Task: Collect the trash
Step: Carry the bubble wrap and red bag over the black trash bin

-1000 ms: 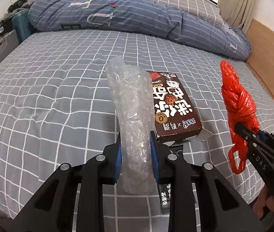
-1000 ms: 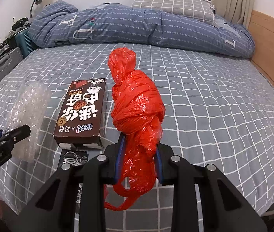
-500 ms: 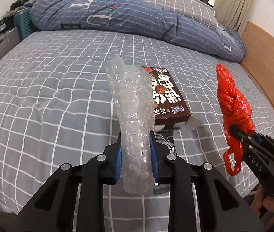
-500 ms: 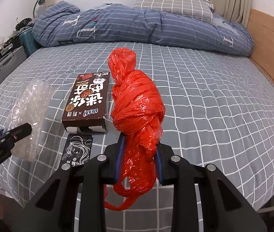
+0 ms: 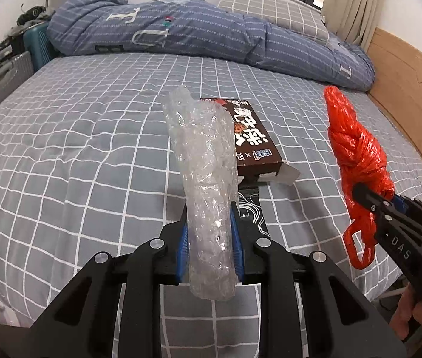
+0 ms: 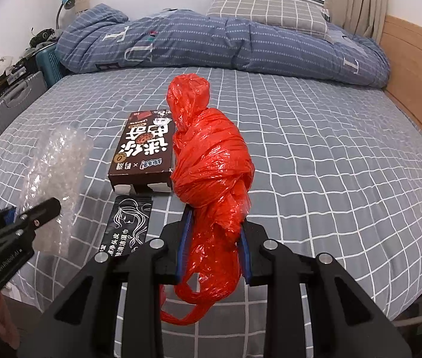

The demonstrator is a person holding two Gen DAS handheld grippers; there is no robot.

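Note:
My left gripper (image 5: 208, 220) is shut on a roll of clear bubble wrap (image 5: 203, 161) that stands up between its blue pads. My right gripper (image 6: 214, 223) is shut on a knotted red plastic bag (image 6: 211, 164), whose tail hangs below the fingers. Each gripper shows in the other's view: the red bag (image 5: 357, 152) at the right, the bubble wrap (image 6: 52, 173) at the left. On the bed lie a brown snack box (image 6: 143, 152) with an open end flap and a black sachet (image 6: 128, 229) in front of it. The bubble wrap partly hides the box (image 5: 252, 143) in the left wrist view.
The bed (image 6: 330, 164) has a grey checked sheet. A blue striped duvet (image 6: 225, 41) and a checked pillow (image 6: 267, 12) lie across its far end. A wooden bed frame (image 6: 413, 68) runs along the right. Suitcases and clutter (image 6: 14, 98) stand at the left.
Both grippers have drawn back from the bed with their loads still held. The box and sachet look smaller and farther away, and the near bed edge now shows.

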